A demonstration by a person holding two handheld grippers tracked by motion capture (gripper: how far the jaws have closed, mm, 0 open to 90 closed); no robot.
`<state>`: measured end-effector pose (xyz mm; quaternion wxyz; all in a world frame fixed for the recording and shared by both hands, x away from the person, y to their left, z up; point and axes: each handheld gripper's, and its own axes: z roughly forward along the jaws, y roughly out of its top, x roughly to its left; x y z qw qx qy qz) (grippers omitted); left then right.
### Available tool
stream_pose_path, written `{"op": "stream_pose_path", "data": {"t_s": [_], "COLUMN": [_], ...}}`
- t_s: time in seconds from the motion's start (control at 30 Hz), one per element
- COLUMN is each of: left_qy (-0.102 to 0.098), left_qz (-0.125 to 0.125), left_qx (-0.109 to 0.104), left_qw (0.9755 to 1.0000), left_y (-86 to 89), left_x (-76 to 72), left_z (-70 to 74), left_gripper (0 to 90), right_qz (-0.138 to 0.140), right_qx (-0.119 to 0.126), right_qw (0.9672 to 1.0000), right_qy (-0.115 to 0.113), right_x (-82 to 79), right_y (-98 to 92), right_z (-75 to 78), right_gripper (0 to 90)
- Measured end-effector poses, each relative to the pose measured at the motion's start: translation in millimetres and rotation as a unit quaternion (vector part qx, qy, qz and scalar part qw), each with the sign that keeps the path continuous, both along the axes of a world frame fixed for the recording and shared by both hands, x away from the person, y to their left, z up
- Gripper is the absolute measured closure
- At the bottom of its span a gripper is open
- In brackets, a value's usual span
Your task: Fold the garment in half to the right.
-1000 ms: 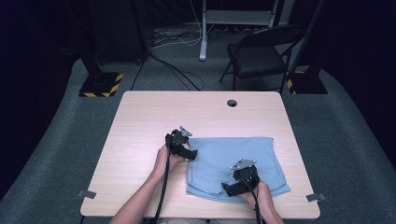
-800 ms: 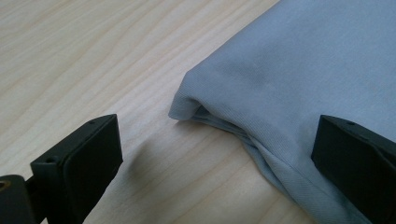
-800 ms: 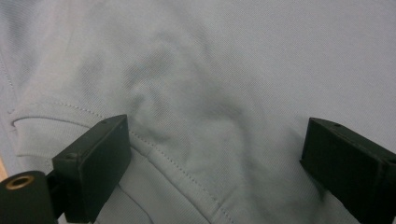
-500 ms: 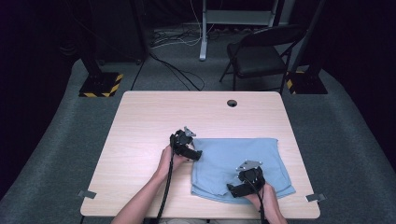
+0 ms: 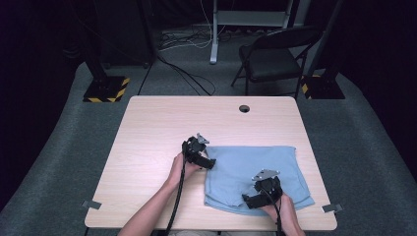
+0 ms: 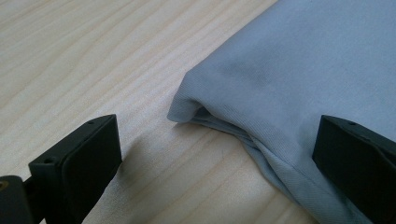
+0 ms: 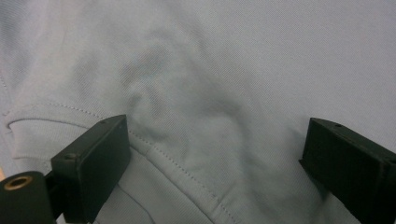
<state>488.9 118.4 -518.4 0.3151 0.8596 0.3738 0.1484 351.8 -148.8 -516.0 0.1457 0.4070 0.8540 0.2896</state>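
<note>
cloth [image 5: 255, 172] shifted right, claws released

Dark room, grey carpet [image 5: 59, 147] all around. Pale wooden table [image 5: 162, 123] at centre, round hole [image 5: 244, 108] near its 12 o'clock edge. Black folding chair [image 5: 275, 54] at 1 o'clock, cables [image 5: 182, 44] at 12, striped stand base [image 5: 105, 90] at 10.
</note>
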Motion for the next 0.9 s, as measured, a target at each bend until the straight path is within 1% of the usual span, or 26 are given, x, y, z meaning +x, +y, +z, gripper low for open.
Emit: {"op": "stream_pose_path", "data": {"t_s": [0.2,0.37,0.47,0.6,0.7,0.8,0.9], "left_qy": [0.002,0.009,0.013,0.013,0.012,0.012,0.014], "left_qz": [-0.003,-0.006,-0.008,-0.008,-0.009,-0.008,-0.010], "left_qx": [-0.001,-0.006,-0.010,-0.011,-0.013,-0.015,-0.017], "left_qw": [1.0000,0.9999,0.9998,0.9998,0.9998,0.9998,0.9997], "left_y": [-0.2,-0.1,0.4,0.7,1.2,2.1,3.4], "left_x": [1.4,4.2,5.7,5.8,5.7,5.4,5.4], "left_z": [-0.2,-0.7,-1.2,-1.4,-1.7,-1.9,-1.3], "left_gripper": [0.9,0.5,0.4,0.4,0.3,0.3,0.4], "right_qz": [0.000,-0.003,-0.009,-0.009,-0.004,-0.005,-0.010], "right_qx": [-0.001,-0.001,-0.005,-0.002,-0.001,-0.011,-0.016], "right_qw": [1.0000,1.0000,0.9999,0.9998,0.9998,0.9998,0.9998], "right_qy": [0.001,0.002,-0.006,-0.016,-0.021,-0.019,-0.011], "right_x": [0.3,0.9,0.5,0.3,0.6,0.4,1.2], "right_y": [-0.1,-0.7,-0.4,-1.5,-2.5,-0.9,0.7], "right_z": [0.1,-0.4,-1.7,-3.2,-3.8,-2.2,-0.8], "right_gripper": [6.4,4.2,0.4,0.0,0.0,0.0,0.0]}}
